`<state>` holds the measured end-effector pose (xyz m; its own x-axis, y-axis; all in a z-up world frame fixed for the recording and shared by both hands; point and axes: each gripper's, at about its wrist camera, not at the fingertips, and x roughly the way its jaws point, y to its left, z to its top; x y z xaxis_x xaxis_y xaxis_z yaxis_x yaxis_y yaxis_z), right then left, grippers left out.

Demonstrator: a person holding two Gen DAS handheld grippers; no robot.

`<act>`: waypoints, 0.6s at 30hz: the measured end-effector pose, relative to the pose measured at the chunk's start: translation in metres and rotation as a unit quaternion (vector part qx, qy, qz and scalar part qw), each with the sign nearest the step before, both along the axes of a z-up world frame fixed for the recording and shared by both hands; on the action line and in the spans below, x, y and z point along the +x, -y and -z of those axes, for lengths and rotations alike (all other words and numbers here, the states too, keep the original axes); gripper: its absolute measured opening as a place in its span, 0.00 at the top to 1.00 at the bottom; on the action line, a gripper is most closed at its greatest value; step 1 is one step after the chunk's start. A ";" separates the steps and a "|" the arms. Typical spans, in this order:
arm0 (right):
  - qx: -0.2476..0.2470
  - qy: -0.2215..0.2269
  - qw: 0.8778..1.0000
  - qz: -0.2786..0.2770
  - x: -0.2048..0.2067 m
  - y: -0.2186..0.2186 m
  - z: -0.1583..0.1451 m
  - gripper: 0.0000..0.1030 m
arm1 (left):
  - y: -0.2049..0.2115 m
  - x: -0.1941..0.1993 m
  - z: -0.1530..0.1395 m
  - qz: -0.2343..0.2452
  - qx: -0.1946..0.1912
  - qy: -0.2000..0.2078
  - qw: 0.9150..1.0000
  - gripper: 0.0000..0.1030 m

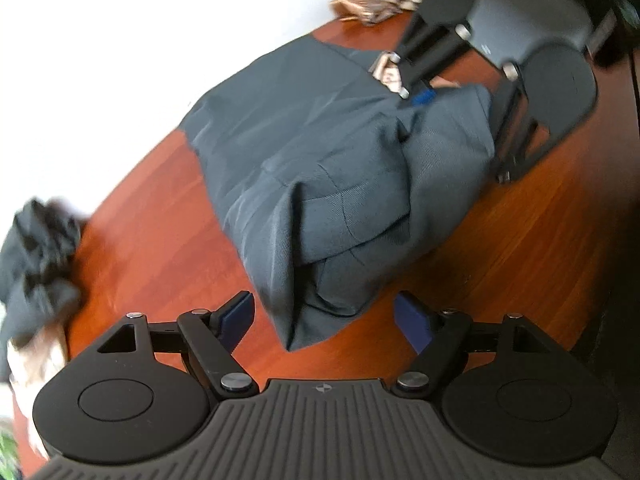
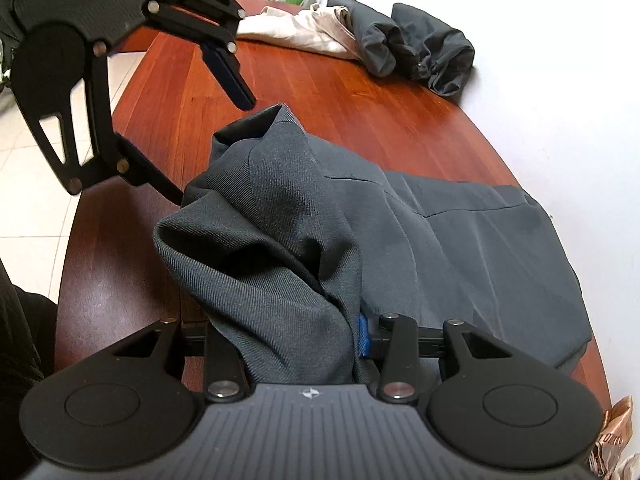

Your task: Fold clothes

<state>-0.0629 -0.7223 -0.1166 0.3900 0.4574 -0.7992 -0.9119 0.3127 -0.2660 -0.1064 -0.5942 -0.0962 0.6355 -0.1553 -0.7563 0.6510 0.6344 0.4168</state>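
Grey trousers [image 2: 420, 240] half-folded mid-table [image 2: 360, 112]; right gripper [image 2: 304, 340] clenched on bunched fabric, left gripper [image 1: 324, 316] released near hem. Keep edges aligned, pull taut.

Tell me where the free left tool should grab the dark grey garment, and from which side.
Take the raised corner of the dark grey garment nearest the open left tool, coming straight from its side. That edge stands up off the table, so fingers can likely straddle it; the right tool already clamps the opposite end.
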 end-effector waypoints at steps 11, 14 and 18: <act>0.024 -0.025 0.999 0.039 0.014 0.006 -0.020 0.59 | 0.006 0.022 0.015 0.111 0.056 0.059 0.990 0.21; 0.033 -0.031 0.997 0.058 0.019 0.009 -0.028 0.60 | 0.007 0.028 0.016 0.121 0.054 0.064 0.989 0.20; 0.037 -0.032 0.996 0.073 0.023 0.009 -0.033 0.61 | 0.005 0.036 0.018 0.145 0.055 0.080 0.985 0.20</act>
